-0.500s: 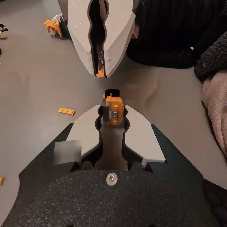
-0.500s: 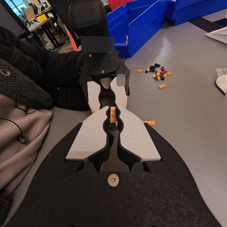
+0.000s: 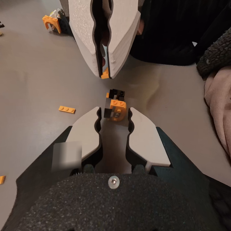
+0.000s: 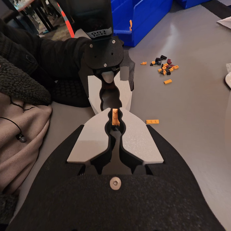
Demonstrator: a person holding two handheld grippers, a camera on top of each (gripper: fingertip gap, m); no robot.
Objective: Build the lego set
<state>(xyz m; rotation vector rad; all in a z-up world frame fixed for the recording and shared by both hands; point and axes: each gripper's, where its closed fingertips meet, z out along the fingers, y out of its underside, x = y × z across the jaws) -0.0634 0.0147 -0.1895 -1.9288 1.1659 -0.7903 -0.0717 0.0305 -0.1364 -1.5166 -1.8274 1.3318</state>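
Showing only rightward: loose brick pile (image 4: 164,66), blue bins (image 4: 143,22).

text: grey strap label (image 4: 100,33) | on far hand-held gripper (image 4: 111,108) | printed characters (upside down)

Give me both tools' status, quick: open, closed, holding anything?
Left tool: open, holding nothing; the small orange-and-black assembly sits between its tips, untouched.
Right tool: closed on an orange plate.

Left claw (image 3: 113,112), right claw (image 4: 115,110): white wavy fingers, black textured bodies, silver screw; sleeve seemingly black.
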